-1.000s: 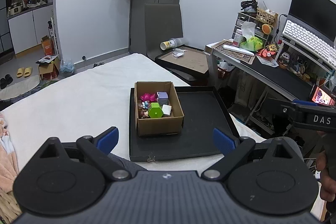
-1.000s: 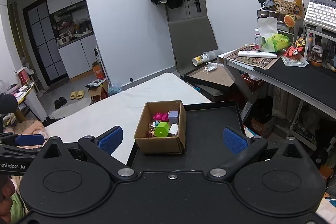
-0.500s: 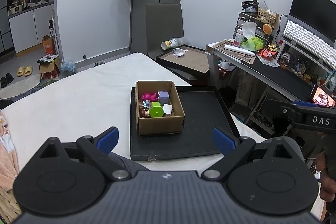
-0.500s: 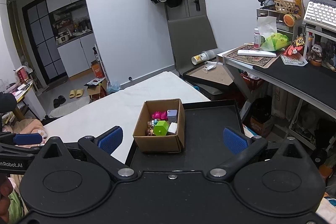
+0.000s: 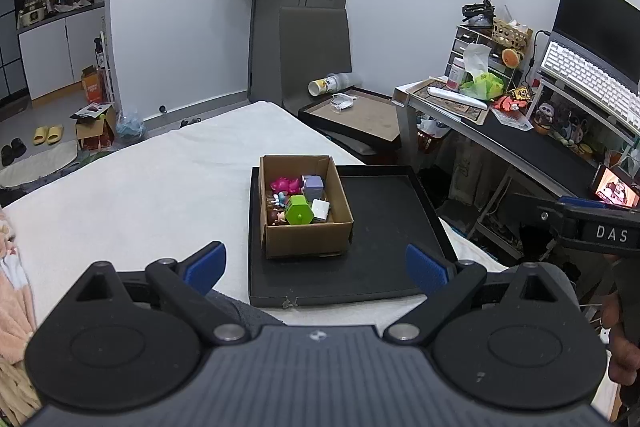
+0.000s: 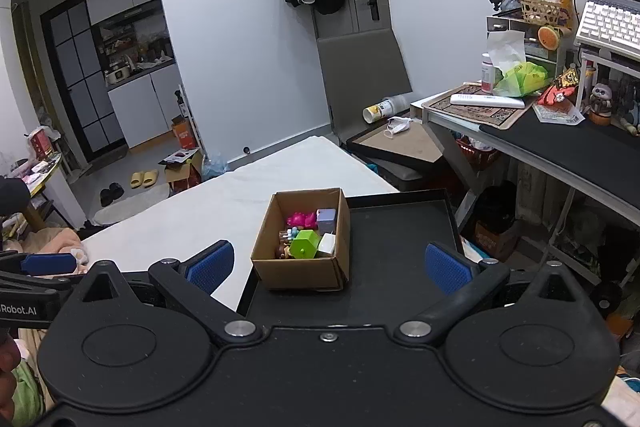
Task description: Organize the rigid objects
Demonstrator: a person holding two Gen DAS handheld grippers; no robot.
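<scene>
Both jaws gape empty, left gripper [image 5: 316, 265] and right gripper [image 6: 327, 263] poised short of the toy-filled cardboard box [image 5: 305, 235] on the black tray [image 5: 384, 219].

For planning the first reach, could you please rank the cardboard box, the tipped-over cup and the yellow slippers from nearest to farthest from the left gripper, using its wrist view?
1. cardboard box: straight ahead of the left gripper, on the black tray.
2. tipped-over cup: farther ahead, slightly right, beside the grey chair.
3. yellow slippers: far left, on the floor.
</scene>
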